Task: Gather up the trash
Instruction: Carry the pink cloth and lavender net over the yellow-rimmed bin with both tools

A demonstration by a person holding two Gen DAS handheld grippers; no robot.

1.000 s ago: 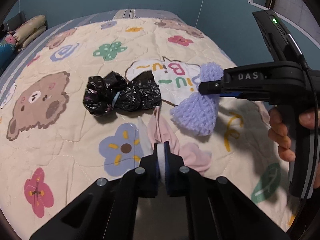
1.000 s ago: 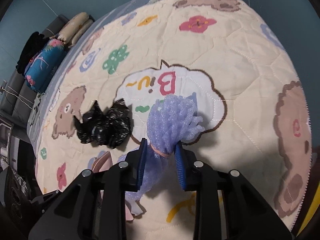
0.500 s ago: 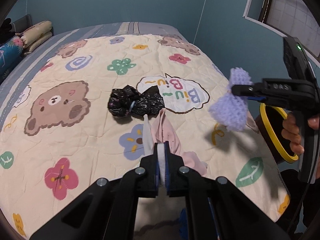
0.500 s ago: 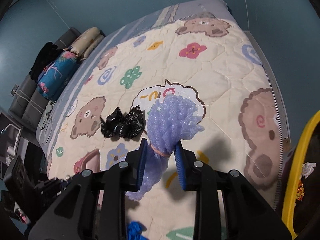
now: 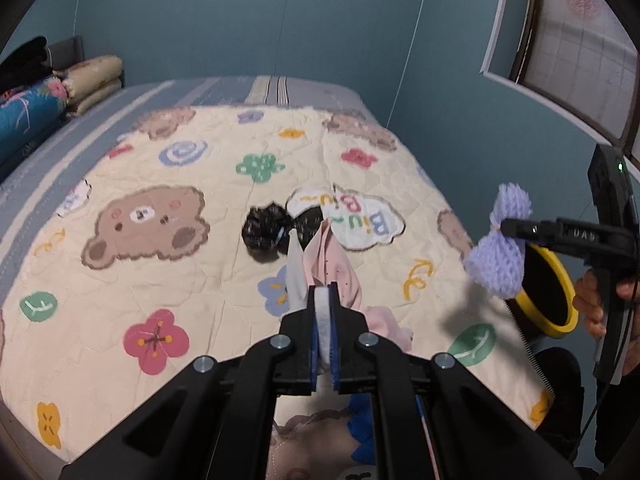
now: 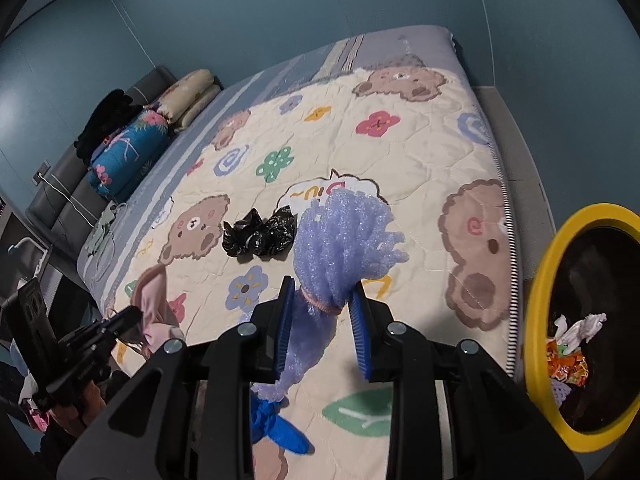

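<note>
The right gripper point(image 6: 322, 312) is partly closed, its blue pads pinching the tied waist of a purple foam net point(image 6: 344, 240) held in the air at frame centre. The yellow-rimmed bin point(image 6: 536, 308) sits at the right edge, with wrappers inside. The left gripper point(image 5: 325, 328) is nearly closed, clamping a pink cloth point(image 5: 334, 264) at lower centre. A black bag point(image 5: 266, 232) lies on the quilt point(image 5: 160, 280) at mid-frame. A blue glove point(image 6: 280, 428) lies at the quilt's near edge.
</note>
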